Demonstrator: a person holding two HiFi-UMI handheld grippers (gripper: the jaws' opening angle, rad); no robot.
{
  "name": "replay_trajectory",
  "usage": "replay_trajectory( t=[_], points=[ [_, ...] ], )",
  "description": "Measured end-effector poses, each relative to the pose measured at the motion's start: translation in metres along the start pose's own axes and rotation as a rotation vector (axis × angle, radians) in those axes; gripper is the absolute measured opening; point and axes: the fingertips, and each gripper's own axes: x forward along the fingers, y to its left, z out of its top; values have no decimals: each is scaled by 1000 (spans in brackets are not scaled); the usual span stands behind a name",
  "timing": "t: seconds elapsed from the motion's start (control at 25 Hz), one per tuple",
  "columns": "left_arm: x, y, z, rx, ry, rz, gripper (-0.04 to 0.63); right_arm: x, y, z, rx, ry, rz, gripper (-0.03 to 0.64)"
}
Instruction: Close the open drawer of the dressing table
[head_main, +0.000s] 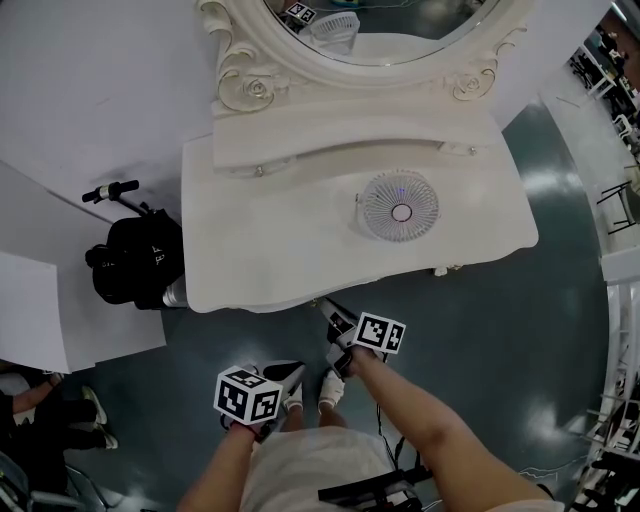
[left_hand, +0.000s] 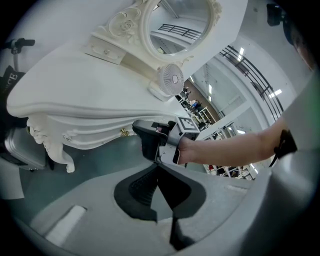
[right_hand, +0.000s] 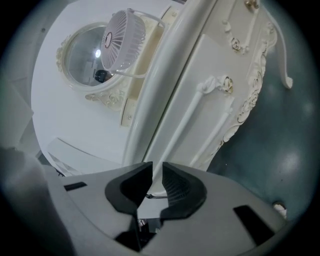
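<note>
Drawer front (right_hand: 200, 127) is sitting just ahead of our right gripper (right_hand: 155, 172), whose jaws are slightly parted and empty. The left gripper (left_hand: 158, 172) is hanging back, pinched together. We're judging a square inward push comes next.

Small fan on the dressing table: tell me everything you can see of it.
The fan is small, white and looks like plastic. It has a round cage of fine radial ribs around a pale hub with a dark ring, and it sits on a thin stand. It stands on the table top, right of centre and in front of the mirror, with its face tilted upward. Only the table top touches it, and both grippers are well clear. Whether it is running cannot be told.
</note>
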Motion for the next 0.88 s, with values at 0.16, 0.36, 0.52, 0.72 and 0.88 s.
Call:
replay_trajectory(
  t=[0.16,0.36,0.52,0.72,0.88],
  points=[
    [0,-1,-2,-2,2,2,9,4,-13,-8,-56,62,-77,71],
    [0,1,-3,-9,6,8,9,12,-13,-1,-54,53,-92,71],
    [1,3,-5,-14,7,10,9,15,-13,2,-37,50,-85,71],
    [2,6,-3,-22,3,13,9,19,-12,7,-31,46,-91,71],
    [6,6,-2,-21,5,12,9,22,-11,8,-26,43,-91,71]
  ],
)
